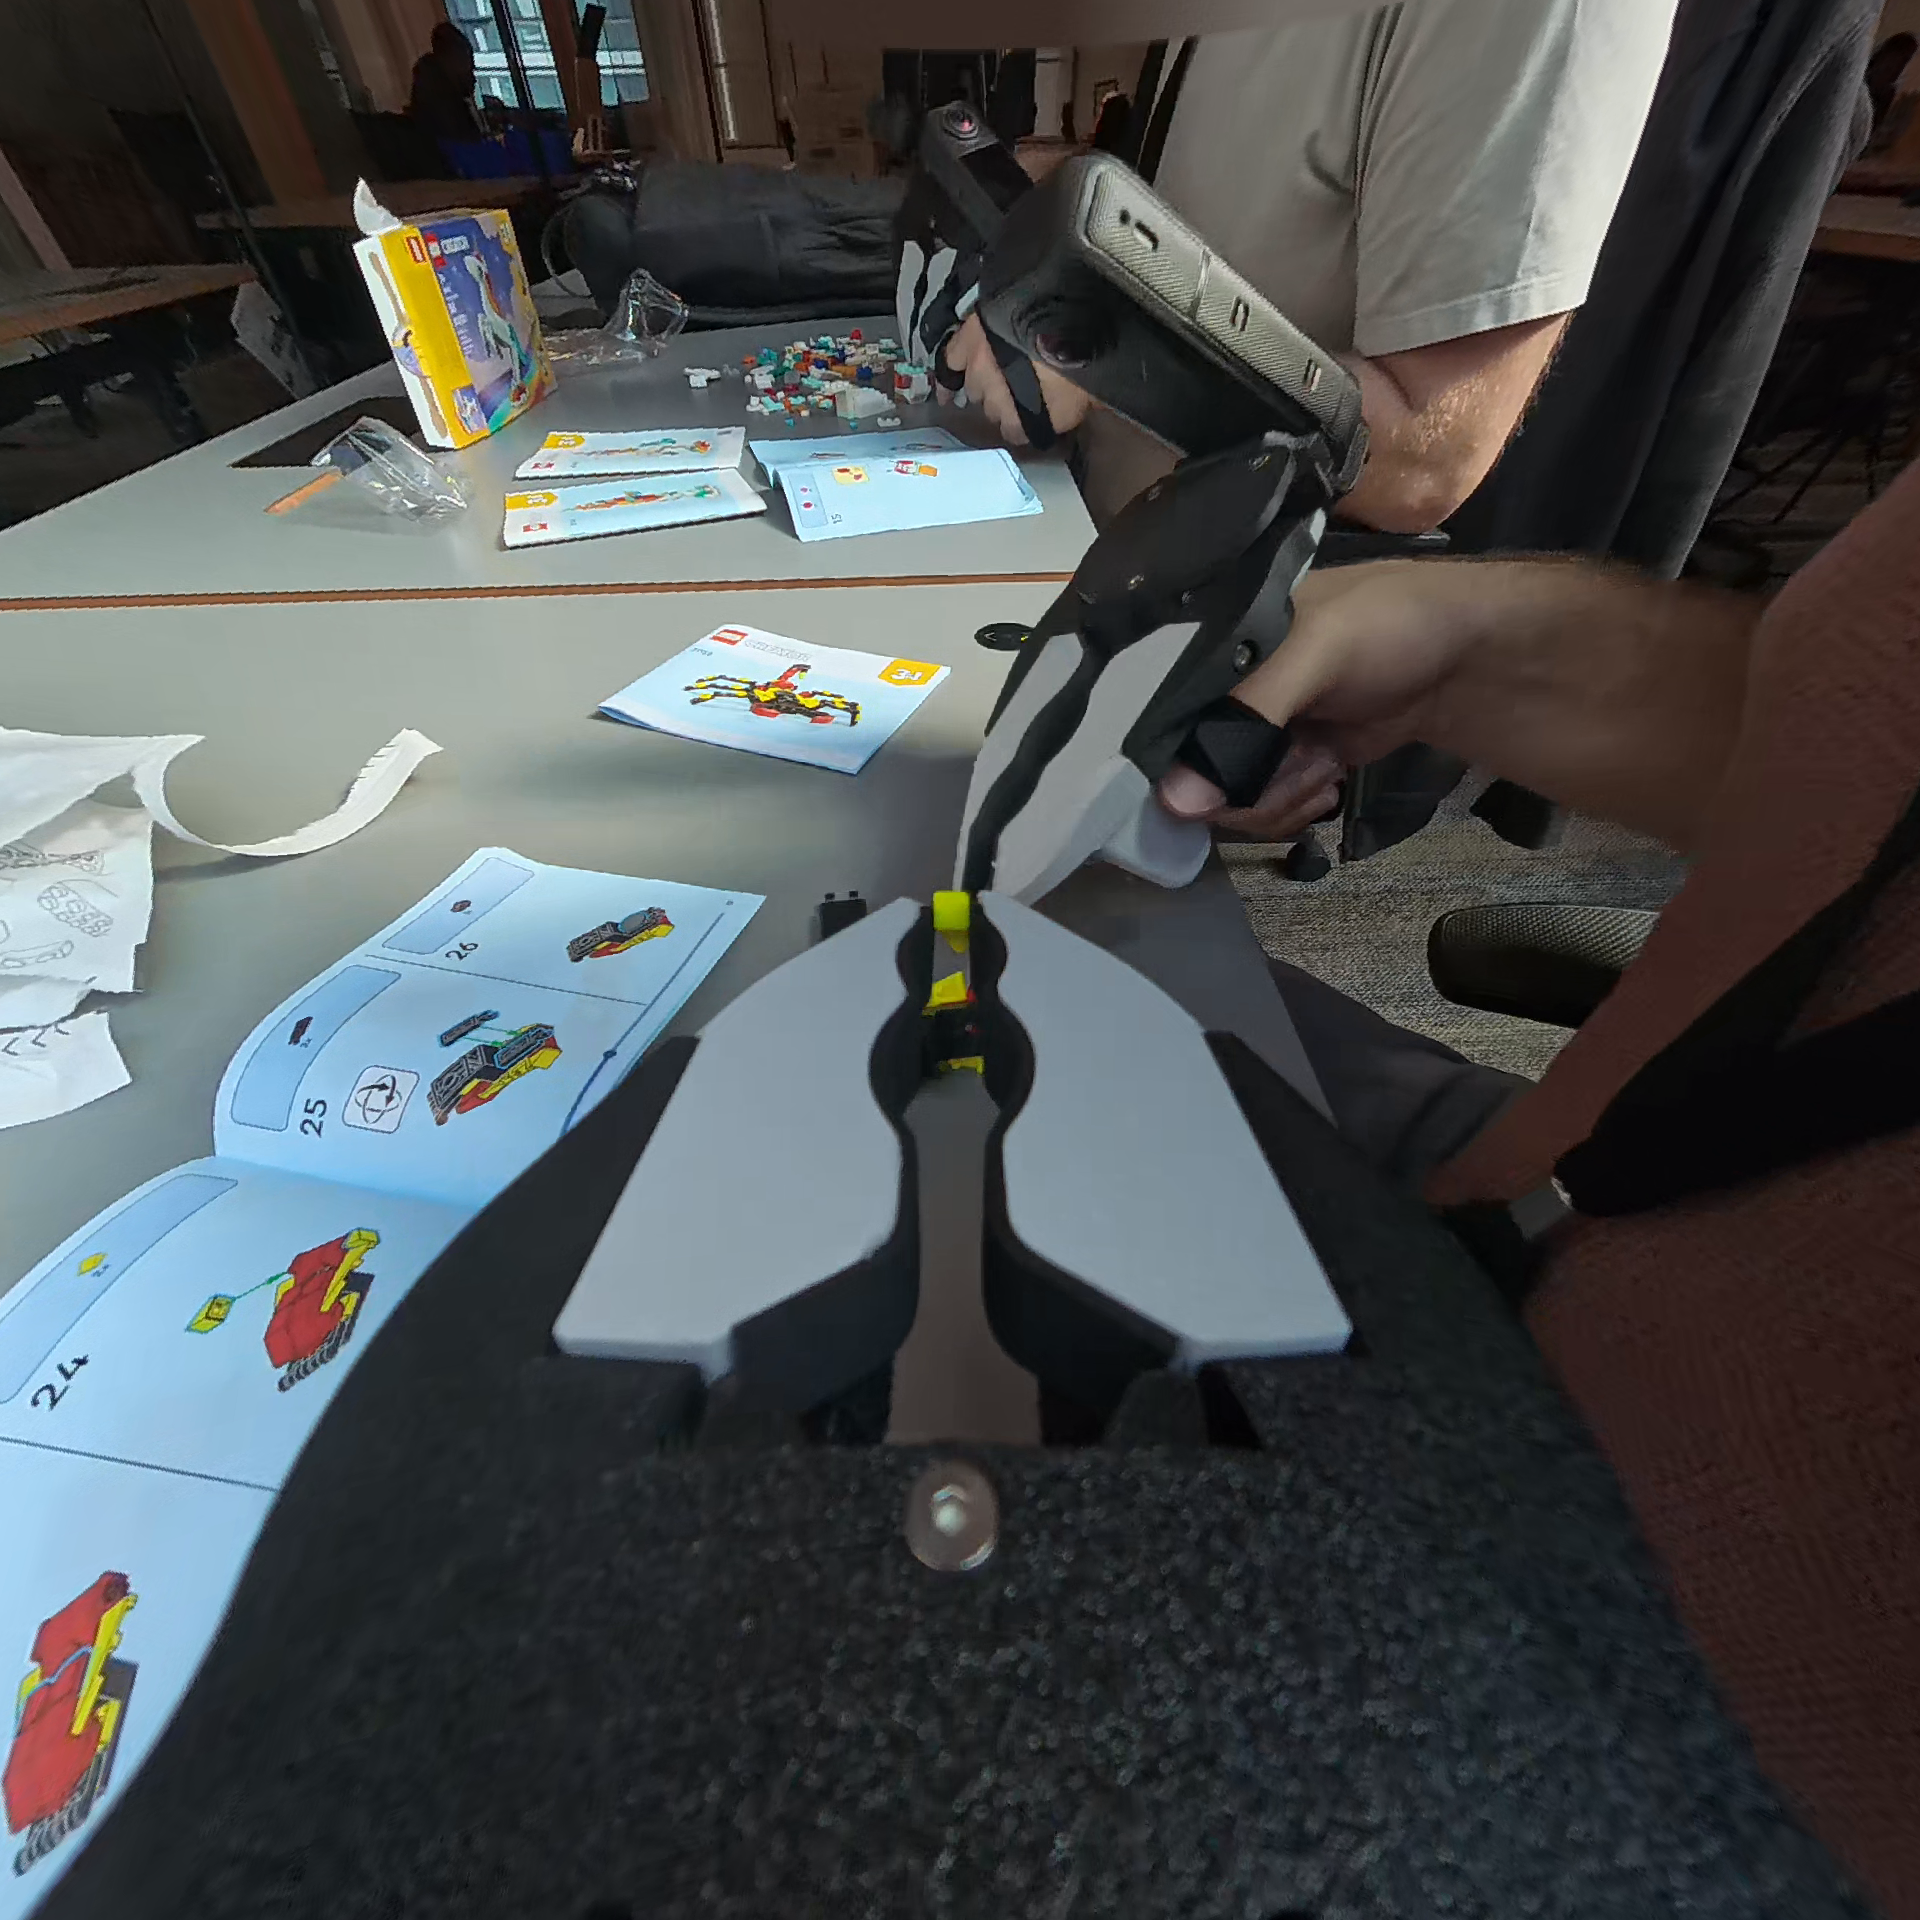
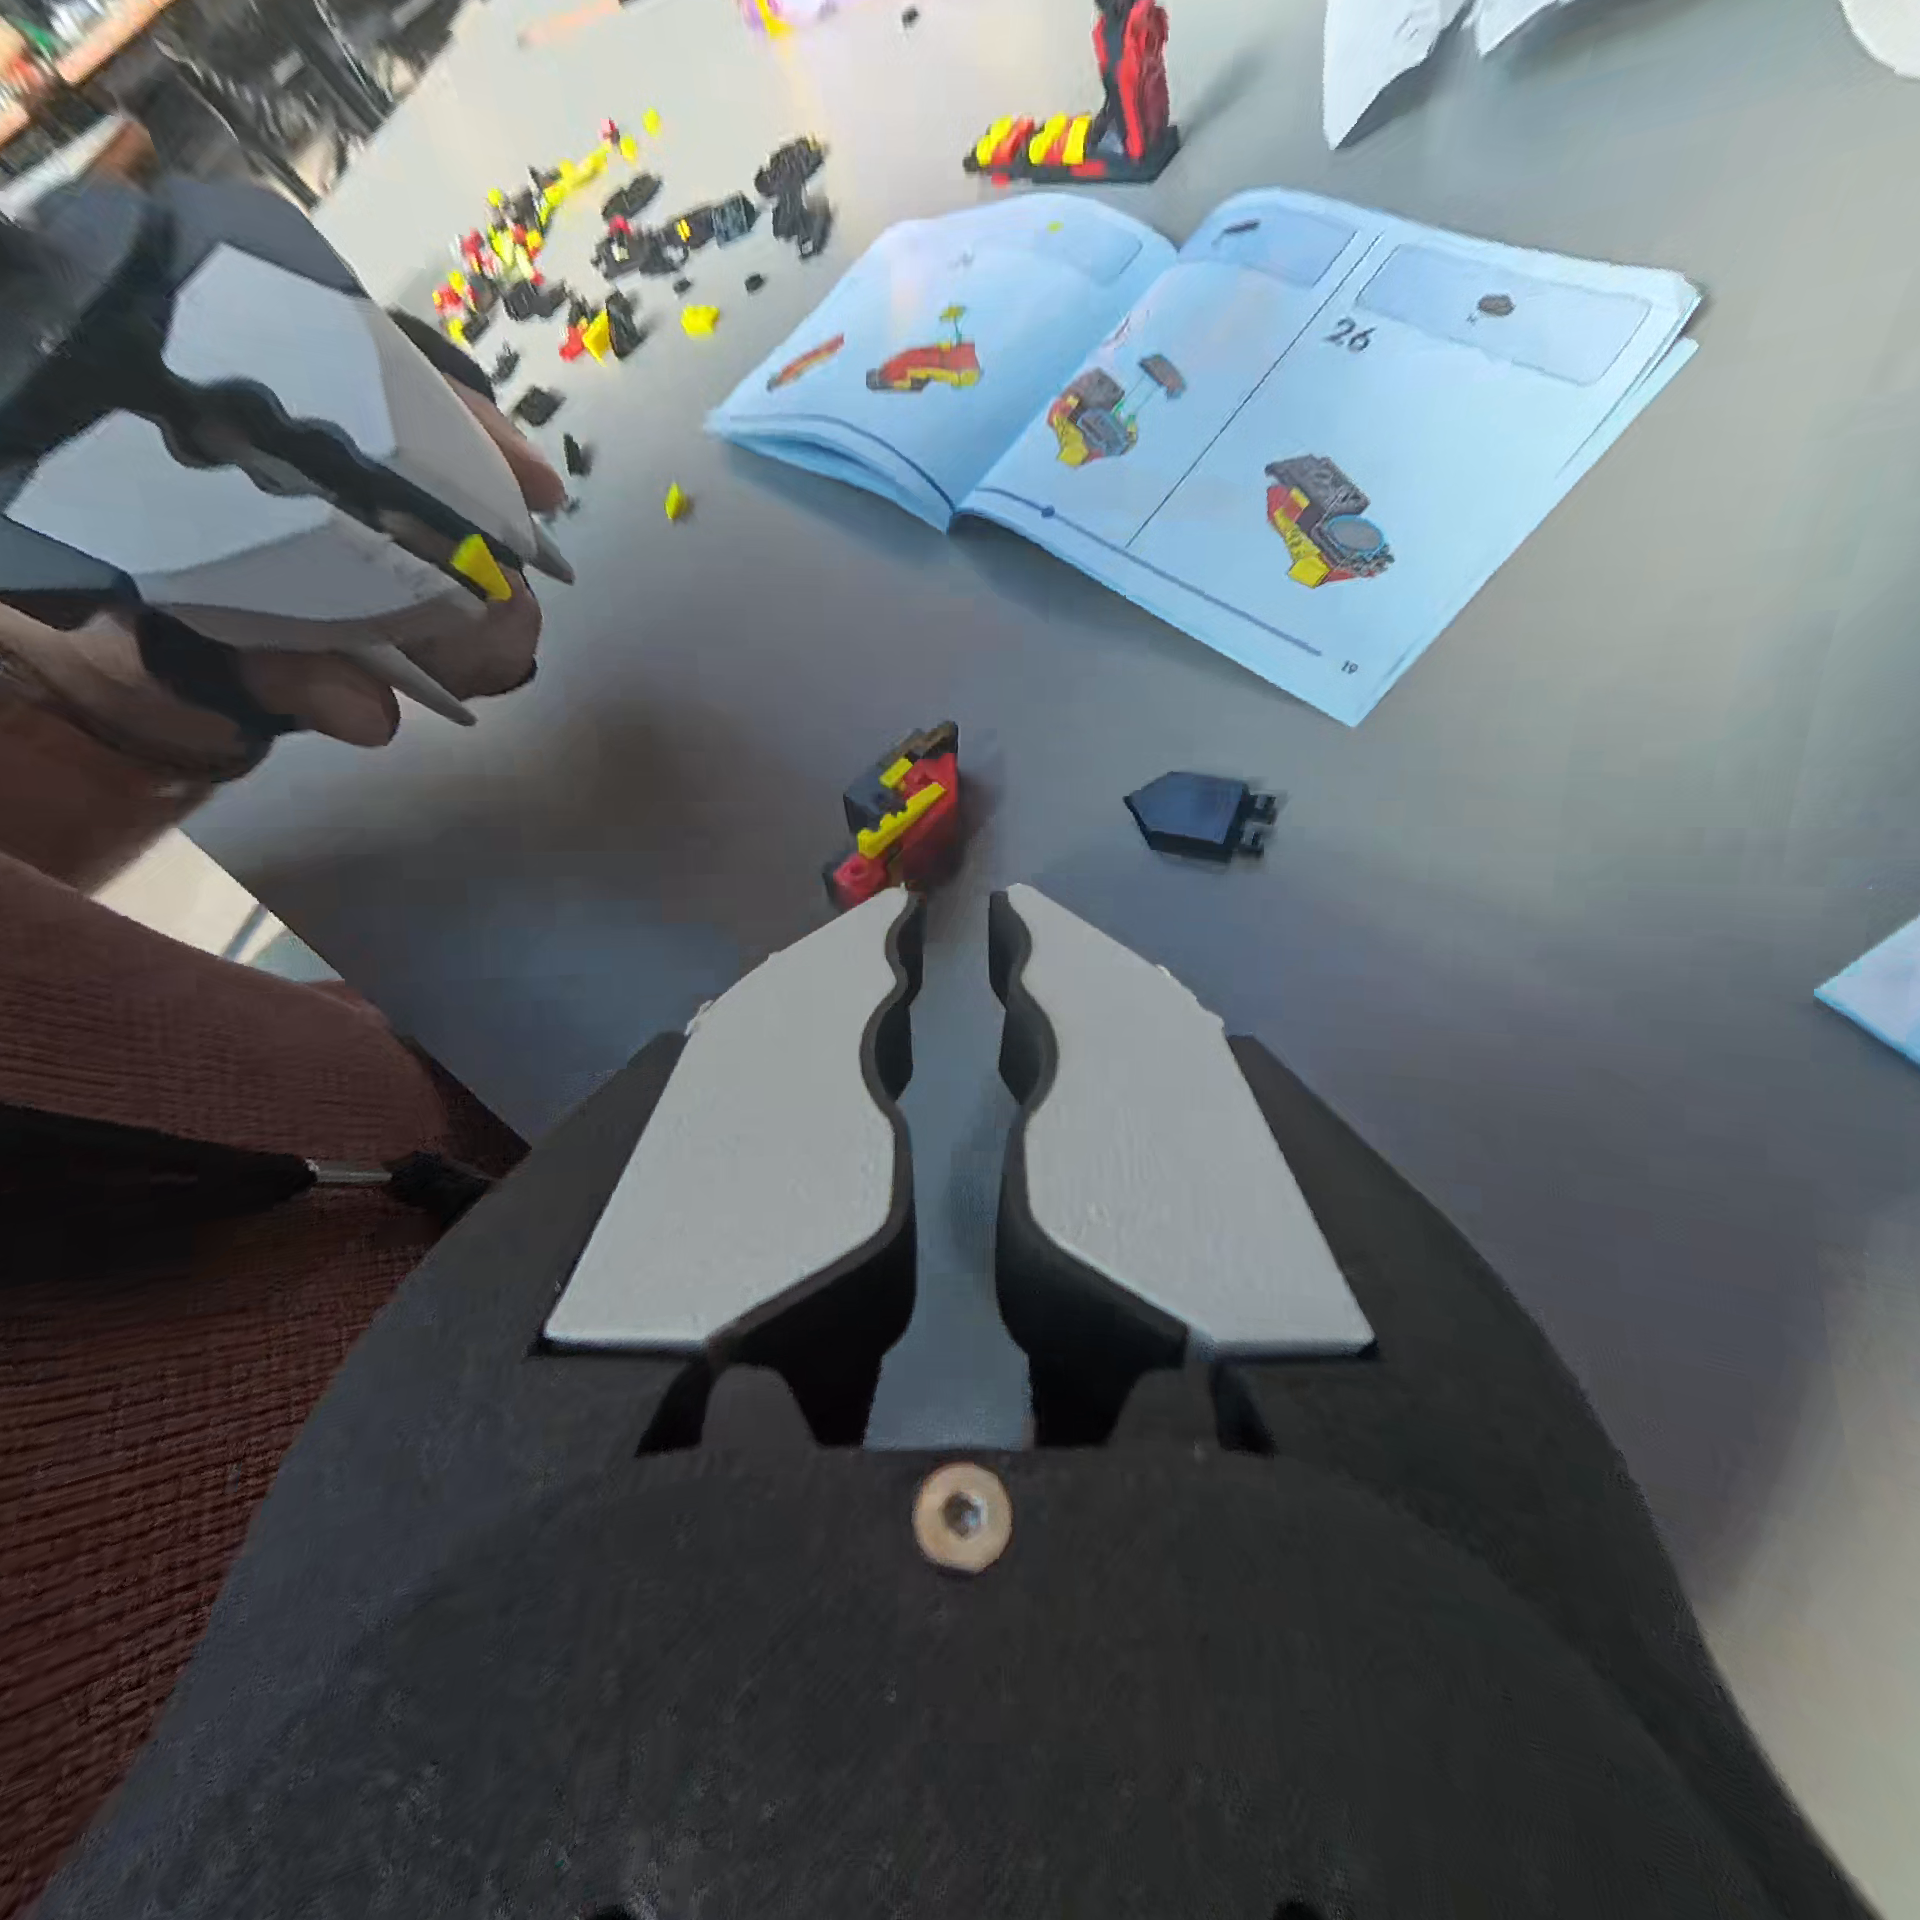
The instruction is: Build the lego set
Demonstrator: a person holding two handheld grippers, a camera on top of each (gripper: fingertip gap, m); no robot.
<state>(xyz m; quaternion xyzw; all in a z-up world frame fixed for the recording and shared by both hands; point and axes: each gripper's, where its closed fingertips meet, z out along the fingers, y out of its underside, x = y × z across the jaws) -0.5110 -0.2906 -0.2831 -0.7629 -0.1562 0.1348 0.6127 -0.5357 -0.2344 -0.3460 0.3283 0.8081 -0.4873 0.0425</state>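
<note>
My left gripper [image 1: 951, 914] is shut on a small yellow brick [image 1: 950, 910] at its fingertips, above a small red, yellow and black assembly [image 1: 948, 1039] seen through the finger gap. In the right wrist view the left gripper [image 2: 499, 587] is at the left, holding the yellow brick [image 2: 480, 566] above the table. My right gripper [image 2: 954, 904] is slightly open and empty, its tips just short of the assembly [image 2: 904, 821] on the grey table [image 2: 1455, 935]. It also shows in the left wrist view [image 1: 987, 878], close to the yellow brick.
A black pointed piece [image 2: 1200, 816] lies right of the assembly. The open instruction booklet [image 2: 1195, 416], loose bricks [image 2: 623, 239] and a taller red-black build [image 2: 1122, 104] lie beyond. A closed booklet [image 1: 779, 696], torn paper [image 1: 104, 831], and another person's table with a box [image 1: 457, 322]. My right fingertips sit around 9 cm from my left ones. The black pointed piece [image 2: 1200, 816] is about 4 cm from my right fingertips and 12 cm from my left.
</note>
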